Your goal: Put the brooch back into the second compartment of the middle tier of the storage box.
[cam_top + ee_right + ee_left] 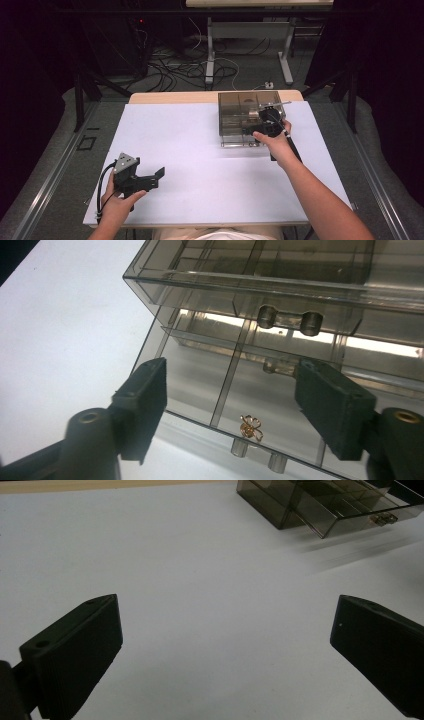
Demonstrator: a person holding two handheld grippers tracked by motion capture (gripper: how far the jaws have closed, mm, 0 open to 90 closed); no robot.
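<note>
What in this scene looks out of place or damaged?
Nothing looks damaged or spilled. The smoky clear drawer box sits square on the white mat, one lower drawer pulled out, a small gold clover charm lying inside.

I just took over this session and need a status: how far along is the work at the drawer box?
Done: a small gold clover-shaped trinket lies in the pulled-out drawer of the smoky clear plastic drawer box. In hand: the right gripper hovers over it, jaws open, nothing between them. Left: probably closing the drawer. The left gripper rests open on the white tabletop.
</note>
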